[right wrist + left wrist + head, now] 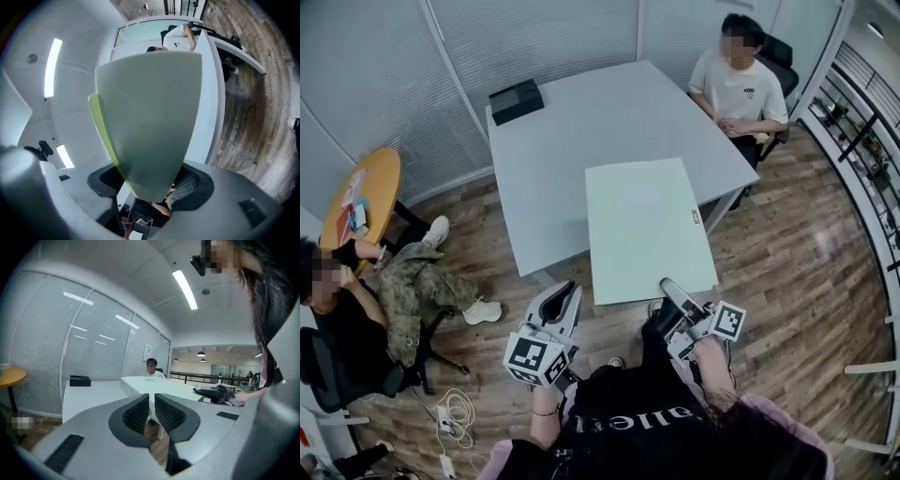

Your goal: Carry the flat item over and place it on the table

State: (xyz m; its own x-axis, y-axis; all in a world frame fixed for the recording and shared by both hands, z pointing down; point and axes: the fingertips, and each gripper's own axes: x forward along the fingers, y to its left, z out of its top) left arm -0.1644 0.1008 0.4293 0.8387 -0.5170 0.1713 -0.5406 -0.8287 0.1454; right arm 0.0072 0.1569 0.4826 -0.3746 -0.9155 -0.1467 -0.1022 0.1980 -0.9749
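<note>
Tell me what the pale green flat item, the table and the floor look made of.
Flat item: rigid matte sheet, likely plastic or foam board; brighter green edge, no sag. Table: smooth pale laminate, probably. Floor: wood-look planks, grain visible.

Office — meeting table (581,122), blinded glass partitions (534,37).

Wood-plank floor (787,234), blind-covered glass walls (534,37), round orange side table (366,192), ceiling strip light (184,289).
</note>
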